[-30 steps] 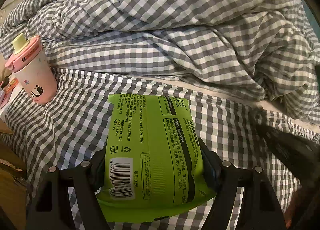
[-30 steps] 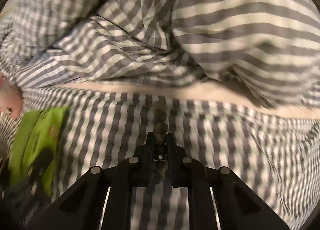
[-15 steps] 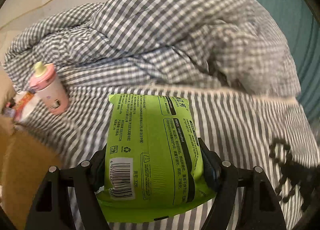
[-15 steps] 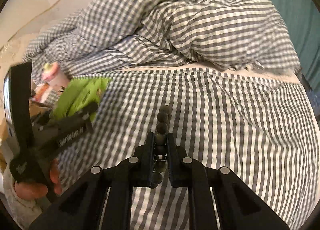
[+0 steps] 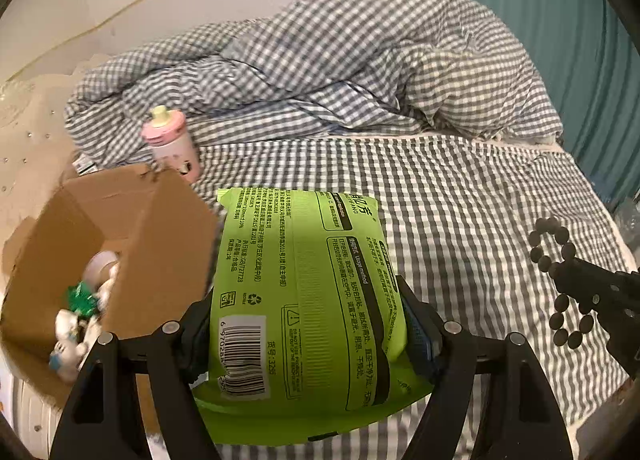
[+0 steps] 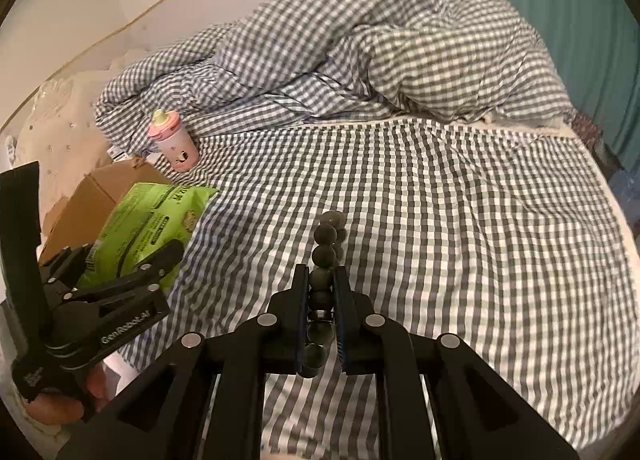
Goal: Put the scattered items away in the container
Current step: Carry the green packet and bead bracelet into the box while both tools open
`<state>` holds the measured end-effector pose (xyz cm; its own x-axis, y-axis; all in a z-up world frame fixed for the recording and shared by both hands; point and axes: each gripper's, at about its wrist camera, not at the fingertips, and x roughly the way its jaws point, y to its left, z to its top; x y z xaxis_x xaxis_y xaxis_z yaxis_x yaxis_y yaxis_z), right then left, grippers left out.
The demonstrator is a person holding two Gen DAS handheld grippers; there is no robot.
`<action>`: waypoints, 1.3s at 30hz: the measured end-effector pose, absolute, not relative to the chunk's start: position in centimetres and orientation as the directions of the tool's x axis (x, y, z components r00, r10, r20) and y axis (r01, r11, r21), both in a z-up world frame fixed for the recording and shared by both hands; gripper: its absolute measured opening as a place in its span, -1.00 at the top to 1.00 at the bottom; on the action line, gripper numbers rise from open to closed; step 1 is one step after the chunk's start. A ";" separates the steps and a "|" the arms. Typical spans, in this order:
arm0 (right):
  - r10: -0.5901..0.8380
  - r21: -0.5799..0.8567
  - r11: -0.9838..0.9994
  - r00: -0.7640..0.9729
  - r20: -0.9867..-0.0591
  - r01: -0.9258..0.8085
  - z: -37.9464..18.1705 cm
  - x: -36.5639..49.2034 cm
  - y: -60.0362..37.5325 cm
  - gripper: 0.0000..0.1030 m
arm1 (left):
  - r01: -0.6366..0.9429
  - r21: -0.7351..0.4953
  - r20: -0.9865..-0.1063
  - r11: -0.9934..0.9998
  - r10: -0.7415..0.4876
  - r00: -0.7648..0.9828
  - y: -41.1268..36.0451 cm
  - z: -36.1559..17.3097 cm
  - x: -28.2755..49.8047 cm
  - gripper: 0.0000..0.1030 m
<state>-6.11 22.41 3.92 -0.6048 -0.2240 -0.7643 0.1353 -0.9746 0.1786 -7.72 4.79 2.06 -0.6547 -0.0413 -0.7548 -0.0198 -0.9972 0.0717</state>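
the green wipes pack (image 5: pixel 304 300) looks soft, squashy and slick-skinned; it is pinched across its lower middle by the left gripper (image 5: pixel 308 324), held just beside the open cardboard box (image 5: pixel 160 244). the right gripper (image 6: pixel 322 312) is clamped narrowly on a loose, dangling bead bracelet (image 6: pixel 326 248) above the checked bed (image 6: pixel 460 228).

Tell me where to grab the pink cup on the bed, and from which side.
Grip the pink cup around its round body below the wider lid, fingers on either side. Come from the open bed side to its right; the cardboard box and rumpled duvet crowd its other sides.
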 end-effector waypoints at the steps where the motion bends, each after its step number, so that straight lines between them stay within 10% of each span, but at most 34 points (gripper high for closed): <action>1: -0.229 0.181 -0.974 -0.608 -0.760 0.140 4.2 -5.6 22.1 0.78 | -0.014 0.073 -0.749 -0.997 -0.045 -0.661 4.4 2.5 -7.0 -0.51; 33: -0.462 0.142 -0.807 -0.463 -0.756 0.573 6.8 -9.5 -10.0 0.78 | 0.383 0.030 -0.746 -0.923 -0.276 -0.606 -21.9 3.6 -3.5 -0.51; 34: -0.460 0.135 -0.807 -0.468 -0.755 0.575 6.6 -9.9 -10.7 0.72 | 0.387 0.032 -0.755 -0.922 -0.276 -0.595 -22.2 3.1 -3.9 -0.52; 37: -0.387 0.065 -0.851 -0.536 -0.751 0.522 6.2 -10.4 -10.8 -0.98 | 0.392 0.069 -0.768 -0.917 -0.300 -0.567 -22.3 2.0 -4.5 -0.81; 39: -0.308 -0.024 -0.889 -0.638 -0.706 0.456 6.4 -9.7 -9.8 -0.99 | 0.397 0.084 -0.725 -0.914 -0.329 -0.605 -21.6 2.9 -4.1 -1.00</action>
